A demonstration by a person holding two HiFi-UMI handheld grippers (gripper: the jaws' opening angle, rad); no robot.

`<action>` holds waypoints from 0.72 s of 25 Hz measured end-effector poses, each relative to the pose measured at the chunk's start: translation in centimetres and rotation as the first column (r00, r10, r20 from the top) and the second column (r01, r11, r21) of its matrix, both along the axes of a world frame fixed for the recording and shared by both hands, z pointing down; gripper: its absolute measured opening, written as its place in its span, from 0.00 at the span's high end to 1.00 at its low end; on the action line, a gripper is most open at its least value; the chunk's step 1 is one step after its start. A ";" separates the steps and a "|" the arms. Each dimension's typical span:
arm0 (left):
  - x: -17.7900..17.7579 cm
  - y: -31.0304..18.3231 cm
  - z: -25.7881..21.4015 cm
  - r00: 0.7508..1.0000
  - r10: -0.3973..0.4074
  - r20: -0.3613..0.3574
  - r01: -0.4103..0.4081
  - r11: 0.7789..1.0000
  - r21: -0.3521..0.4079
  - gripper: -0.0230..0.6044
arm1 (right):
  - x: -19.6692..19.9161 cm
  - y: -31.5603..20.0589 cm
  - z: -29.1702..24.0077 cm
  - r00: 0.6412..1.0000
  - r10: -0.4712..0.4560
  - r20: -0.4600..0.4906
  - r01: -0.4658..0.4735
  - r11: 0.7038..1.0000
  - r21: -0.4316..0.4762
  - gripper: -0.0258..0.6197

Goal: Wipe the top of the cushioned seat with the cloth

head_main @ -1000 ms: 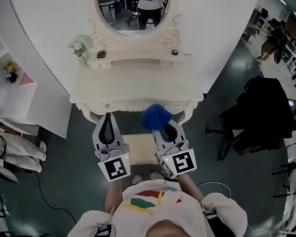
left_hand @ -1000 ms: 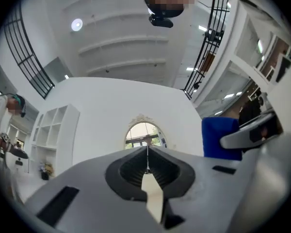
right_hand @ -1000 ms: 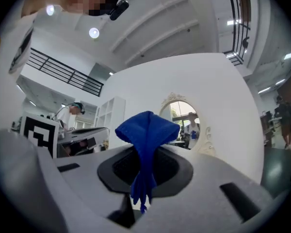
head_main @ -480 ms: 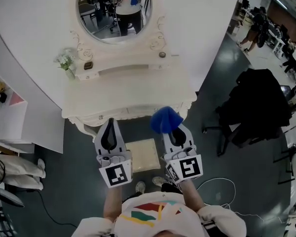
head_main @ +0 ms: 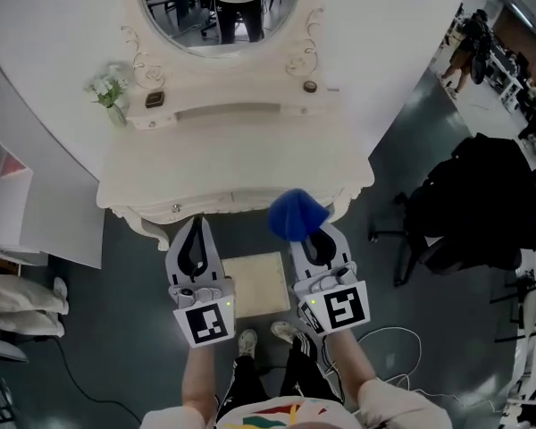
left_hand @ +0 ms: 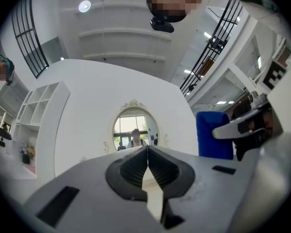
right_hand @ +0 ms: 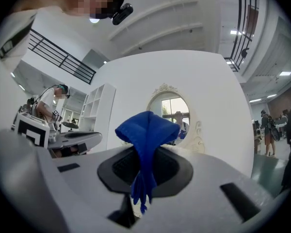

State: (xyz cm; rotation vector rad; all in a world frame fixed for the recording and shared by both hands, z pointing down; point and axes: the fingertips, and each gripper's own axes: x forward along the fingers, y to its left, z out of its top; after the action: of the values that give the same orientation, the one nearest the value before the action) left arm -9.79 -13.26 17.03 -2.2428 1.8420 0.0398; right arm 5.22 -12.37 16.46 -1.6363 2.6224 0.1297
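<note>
A square cream cushioned seat [head_main: 255,282] stands on the floor between the two grippers, in front of a white dressing table [head_main: 232,172]. My right gripper [head_main: 306,231] is shut on a blue cloth [head_main: 295,214], which bunches up above the jaws; in the right gripper view the blue cloth [right_hand: 148,140] hangs pinched between the pads. My left gripper [head_main: 195,232] is shut with nothing in it, its jaws meeting in the left gripper view [left_hand: 147,165]. Both grippers hover above and beside the seat, apart from it.
An oval mirror [head_main: 223,7] tops the dressing table, with a small flower vase [head_main: 110,92] and small items on its shelf. A black chair with dark clothing [head_main: 482,208] stands to the right. White shelving [head_main: 9,204] is at the left. The person's shoes [head_main: 266,336] are below the seat.
The head view has shifted so the dressing table sits slightly lower and nearer. Both grippers keep their hold and stay almost in place.
</note>
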 end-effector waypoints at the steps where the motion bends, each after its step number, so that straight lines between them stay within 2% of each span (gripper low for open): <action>1: -0.2 -0.2 1.3 1.000 -0.003 0.018 0.003 1.000 -0.012 0.96 | -0.6 -0.3 1.2 1.000 -0.009 0.008 0.009 1.000 -0.018 0.91; 3: -0.4 -1.0 3.9 0.998 0.001 0.067 0.000 1.000 -0.014 0.96 | -1.7 -1.3 3.9 0.999 -0.026 0.020 0.027 0.998 -0.048 0.91; 6: -0.2 -3.5 7.2 0.989 0.026 0.143 -0.032 0.999 0.038 0.96 | -3.5 -3.9 8.2 0.998 -0.045 0.042 0.047 0.997 -0.054 0.91; 8: 0.2 -4.4 10.3 0.983 0.047 0.175 -0.056 0.997 0.046 0.96 | -4.3 -5.2 11.6 0.997 -0.052 0.054 0.055 0.997 -0.059 0.91; 11: -0.1 -4.6 15.5 0.987 0.069 0.146 -0.073 0.997 0.020 0.96 | -5.2 -6.0 17.1 0.997 -0.053 0.052 0.058 0.994 -0.094 0.91; 14: -1.1 -4.2 20.5 0.993 0.057 0.100 -0.057 0.998 -0.006 0.96 | -5.8 -6.0 22.4 0.997 -0.058 0.048 0.065 0.986 -0.152 0.91; 18: -2.5 -3.9 27.4 0.999 0.017 0.050 -0.012 0.995 -0.094 0.96 | -6.3 -5.4 28.6 0.997 -0.078 0.019 0.081 0.973 -0.217 0.91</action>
State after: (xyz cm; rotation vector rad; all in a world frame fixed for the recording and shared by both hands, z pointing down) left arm -12.29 -17.11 44.45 -2.2966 1.8377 -0.1030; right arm -1.04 -17.74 45.02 -1.5807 2.7743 -0.1755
